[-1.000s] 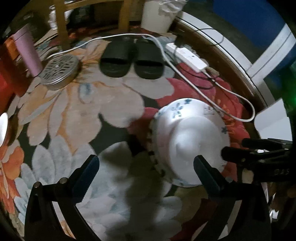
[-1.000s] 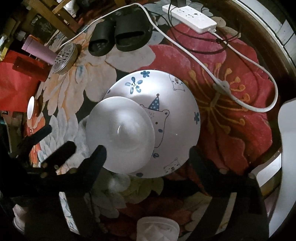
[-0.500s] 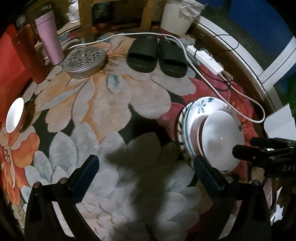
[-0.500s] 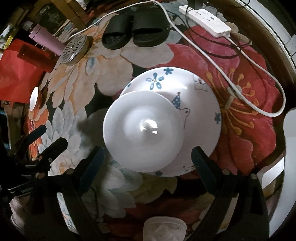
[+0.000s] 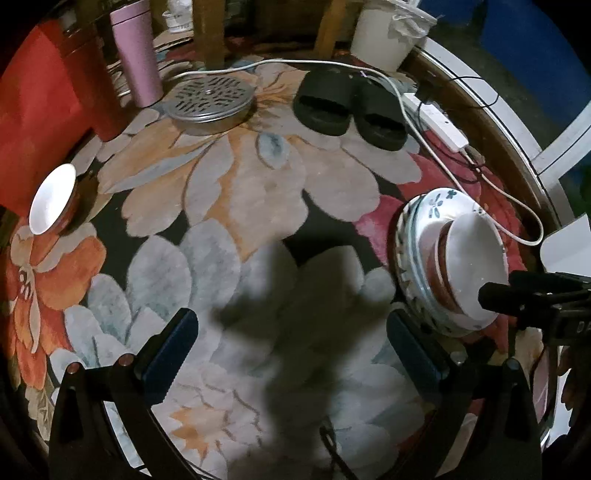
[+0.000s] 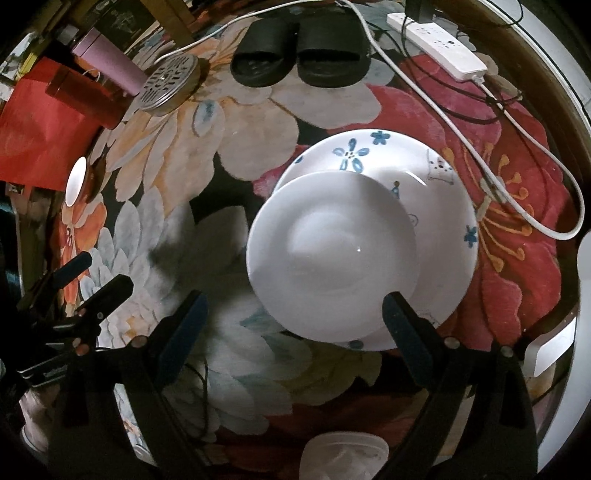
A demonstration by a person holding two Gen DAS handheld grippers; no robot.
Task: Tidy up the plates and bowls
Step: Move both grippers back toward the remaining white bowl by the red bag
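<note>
A plain white bowl (image 6: 332, 254) sits stacked on a white plate with blue flowers and bear drawings (image 6: 439, 206) on a floral rug. In the left wrist view the stack (image 5: 469, 258) of plates and bowls stands at the right. My right gripper (image 6: 295, 317) is open and empty, just in front of the white bowl. My left gripper (image 5: 291, 343) is open and empty over bare rug, left of the stack. A small white bowl (image 5: 50, 203) sits at the far left of the rug; it also shows in the right wrist view (image 6: 75, 181).
Black slippers (image 5: 349, 107), a perforated metal lid (image 5: 210, 98), a pink tumbler (image 5: 136, 48) and a red bottle (image 5: 92, 96) stand at the back. A white power strip (image 6: 436, 48) and its cable (image 6: 517, 122) lie right of the stack. A white bin (image 5: 388, 33) stands behind.
Both grippers have drawn back from the stack. The left gripper has swung left, so the stack slid to the right edge of its view. The white bowl stays on the plate.
</note>
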